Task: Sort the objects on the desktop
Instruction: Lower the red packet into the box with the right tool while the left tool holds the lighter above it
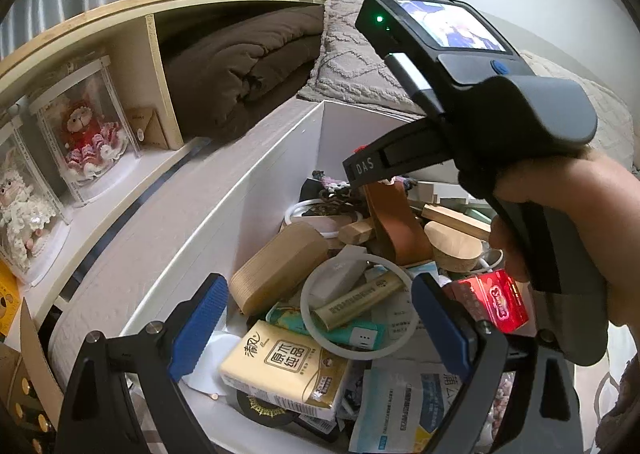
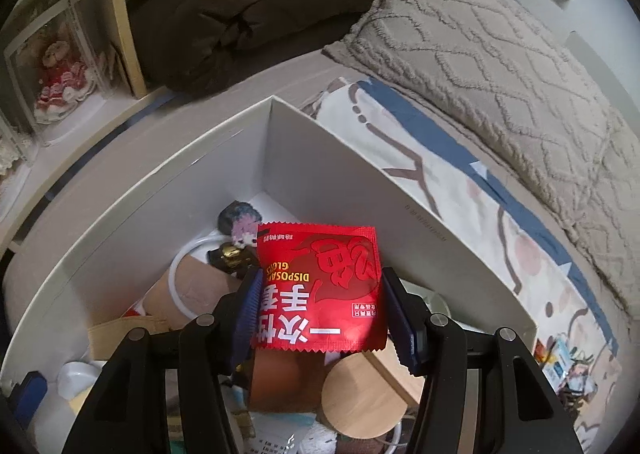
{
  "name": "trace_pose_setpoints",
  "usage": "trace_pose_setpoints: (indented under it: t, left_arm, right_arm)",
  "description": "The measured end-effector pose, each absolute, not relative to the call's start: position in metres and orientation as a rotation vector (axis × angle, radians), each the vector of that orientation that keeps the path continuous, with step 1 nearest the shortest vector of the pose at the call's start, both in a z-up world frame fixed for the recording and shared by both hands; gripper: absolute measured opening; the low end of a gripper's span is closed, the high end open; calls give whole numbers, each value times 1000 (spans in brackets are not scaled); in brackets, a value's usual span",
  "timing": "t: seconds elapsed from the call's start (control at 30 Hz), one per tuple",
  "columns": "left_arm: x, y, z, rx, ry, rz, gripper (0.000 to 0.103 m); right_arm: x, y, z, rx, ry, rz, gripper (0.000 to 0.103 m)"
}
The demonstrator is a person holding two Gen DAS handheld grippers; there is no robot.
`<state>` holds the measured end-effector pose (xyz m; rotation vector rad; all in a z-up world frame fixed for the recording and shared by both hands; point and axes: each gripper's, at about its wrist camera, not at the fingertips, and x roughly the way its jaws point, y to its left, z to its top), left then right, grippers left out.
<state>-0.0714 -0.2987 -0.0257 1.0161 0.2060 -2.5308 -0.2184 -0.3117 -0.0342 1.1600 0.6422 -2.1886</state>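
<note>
The right gripper (image 2: 320,310) points steeply down into a white box (image 2: 200,190) and has a red packet of disposable gloves (image 2: 318,290) between its two blue pads (image 2: 250,314); the jaws stand about half open, closed in on the packet's two side edges, so the packet is held flat above the clutter. Directly beneath it lie a round wooden lid (image 2: 360,398) and a brown leather piece (image 2: 276,378). Just beyond the packet's far edge sit a small dark plush charm (image 2: 240,220) and a white ring-shaped cable (image 2: 180,278). Past the box's far wall lie a patterned sheet (image 2: 460,190), a textured grey pillow (image 2: 500,66) and a folded brown blanket (image 2: 248,10).

In the left wrist view the person's hand (image 1: 560,214) wraps the right gripper's handle, tilting the tool forward and downward, with the red packet showing below the hand.

The left gripper (image 1: 320,322) hangs over the near part of the same box with its jaws spread wide and nothing between the pads. Below its fingers lie a yellow tissue pack (image 1: 280,370), a translucent ring (image 1: 356,306), a gold tube (image 1: 356,298) and a wooden case (image 1: 276,266). To its left, a shelf holds dolls in clear cases (image 1: 92,126).
</note>
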Motion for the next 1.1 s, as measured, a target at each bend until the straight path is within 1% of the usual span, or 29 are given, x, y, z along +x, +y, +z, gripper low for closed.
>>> trace_pose_setpoints:
  t: [0.03,0.1,0.13,0.67,0.9,1.1]
  left_arm:
    - [-71,-299,-25,1014,206,-2531,94]
    - [-70,-299,-24,1010,208,-2533,94]
    - [-70,-299,-24,1008,209,-2533,94]
    - [-68,-299,-22,1010,204,-2528,94]
    - [-68,-297,-23,1017,192,-2528,94]
    - [-68,-297,-24,1017,185,-2528,94]
  right_arm:
    - [-219,-312,-34,1160,645,-2192,63]
    - [-219,-312,-33,1148,656,-2203,89]
    - [-218,-312,-32,1133,661,-2211,93]
    - [-209,-311,-32,1109,681,-2170,94]
    - [-194,-300,-35,1082,751,-2125,94]
    - [-188,-278,-32,1070,697,-2121,94]
